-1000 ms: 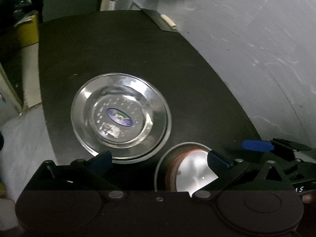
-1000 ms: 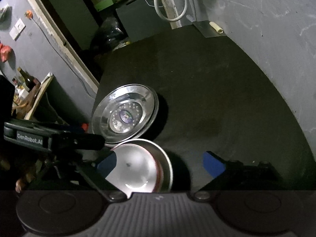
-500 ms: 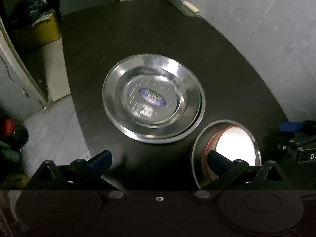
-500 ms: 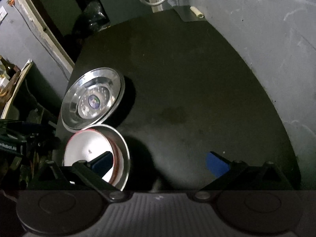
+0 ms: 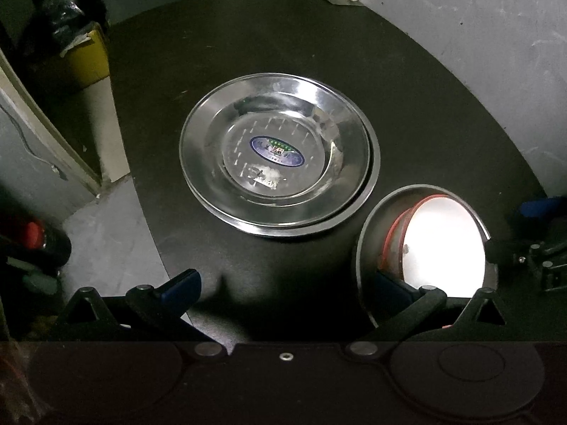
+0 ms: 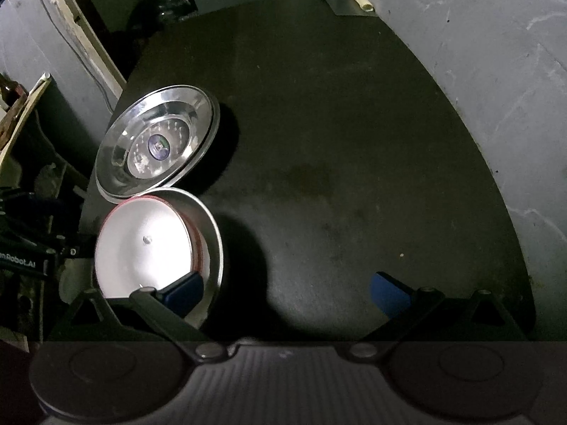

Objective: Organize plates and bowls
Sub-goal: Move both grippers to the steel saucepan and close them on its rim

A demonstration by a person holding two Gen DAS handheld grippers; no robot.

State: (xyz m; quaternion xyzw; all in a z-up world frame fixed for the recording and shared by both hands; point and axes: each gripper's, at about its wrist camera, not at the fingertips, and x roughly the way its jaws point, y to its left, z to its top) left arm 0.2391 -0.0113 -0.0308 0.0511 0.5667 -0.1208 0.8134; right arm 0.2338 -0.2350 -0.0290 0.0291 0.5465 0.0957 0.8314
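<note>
Plates stacked, bowls nested on our black table (image 5: 407, 81).

Steel plates (image 5: 276, 156) sit centre-left; nested bowls (image 5: 443, 244) just near-right of them, nearer our left gripper (image 5: 283, 283). It and our right gripper (image 6: 287, 290) both gape, empty.

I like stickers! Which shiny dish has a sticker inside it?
The wide, shallow steel plate has the blue oval sticker in its middle. The steel bowl beside it holds a white, red-rimmed bowl instead.
</note>
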